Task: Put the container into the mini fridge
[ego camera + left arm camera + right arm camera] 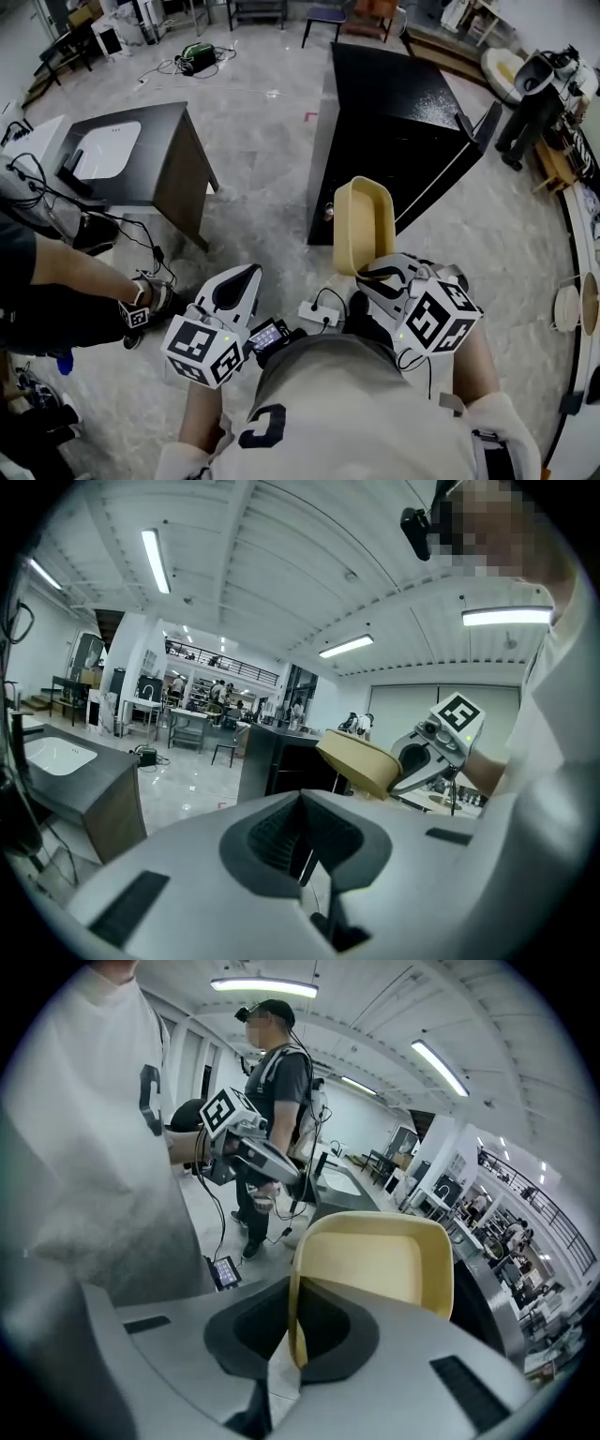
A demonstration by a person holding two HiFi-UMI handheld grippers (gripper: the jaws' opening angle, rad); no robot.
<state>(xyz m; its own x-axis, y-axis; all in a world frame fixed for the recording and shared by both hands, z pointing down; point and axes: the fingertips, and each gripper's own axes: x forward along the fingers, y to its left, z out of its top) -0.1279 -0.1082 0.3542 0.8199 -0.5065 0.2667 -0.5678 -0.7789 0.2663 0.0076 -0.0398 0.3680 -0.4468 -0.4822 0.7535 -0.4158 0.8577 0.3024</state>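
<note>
My right gripper is shut on the rim of a beige rectangular container and holds it tilted on edge, its open side facing right. In the right gripper view the container's thin wall stands clamped between the jaws of the right gripper. The black mini fridge stands on the floor just beyond the container, and I see it from above. My left gripper is beside the right one, shut with nothing in it. The left gripper view shows the left gripper with its jaws together and the container off to the right.
A grey sink cabinet stands at the left. Another person stands close at the left, beside cables. A white power strip lies on the floor by my feet. Shelves and a round tray line the right edge.
</note>
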